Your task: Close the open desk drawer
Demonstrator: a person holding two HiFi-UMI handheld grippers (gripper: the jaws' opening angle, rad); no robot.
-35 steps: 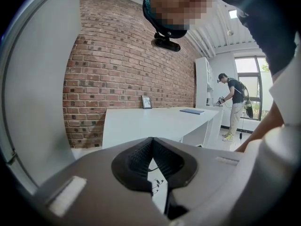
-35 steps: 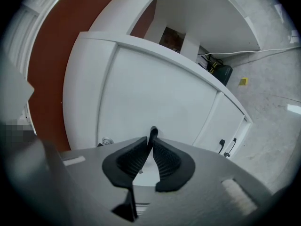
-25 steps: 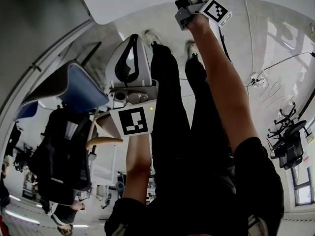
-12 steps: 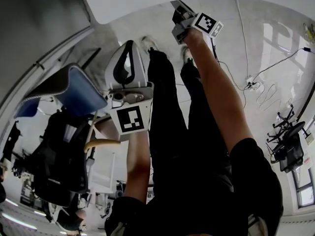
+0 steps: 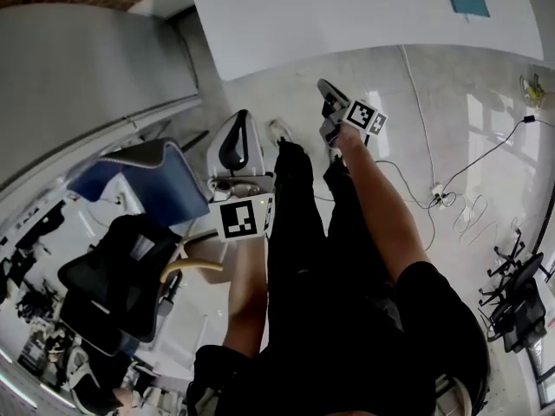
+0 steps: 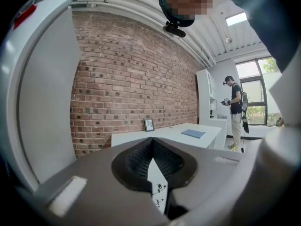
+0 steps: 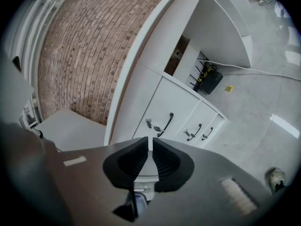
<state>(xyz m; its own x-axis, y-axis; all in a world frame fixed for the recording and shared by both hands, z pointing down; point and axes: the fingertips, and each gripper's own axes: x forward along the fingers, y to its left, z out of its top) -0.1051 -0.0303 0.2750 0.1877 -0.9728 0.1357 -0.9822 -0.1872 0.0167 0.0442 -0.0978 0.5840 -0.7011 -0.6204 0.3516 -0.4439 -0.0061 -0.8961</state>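
- Desk drawers (image 7: 178,114), three white flat-fronted panels each carrying a dark curved metal handle (image 7: 165,124), are sitting in a white cabinet under the white desk surface (image 7: 155,46). They are lying straight ahead of the right tongs (image 7: 150,142) and well apart from them.
- All three fronts are looking close to flush from this angle, so I cannot tell which one is standing open.
- Right tongs are standing only narrowly apart, having just been closing, and nothing is lying between them.
- Left tongs (image 6: 152,142) are pressing fully together and carrying nothing. They are pointing at a red brick wall (image 6: 131,79), away from the drawers.
- In the head view both tongs are hanging in front of the person's black-trousered legs (image 5: 303,258) over the pale grey floor (image 5: 468,128), with the right tongs reaching further forward than the left.
- Judging by its build, the open drawer is likely behaving as a stiff, fairly light box riding on runners. It should be sliding easily once started and stopping hard at the cabinet face.
- Gripping is probably not needed. Nearly closed tongs are making a good blunt pusher against the flat front, just beside the handle and near the panel's middle.
- Pushing off-centre is risking the drawer twisting on its runners, and the smooth painted front and rounded handle are likely letting the tips skid.
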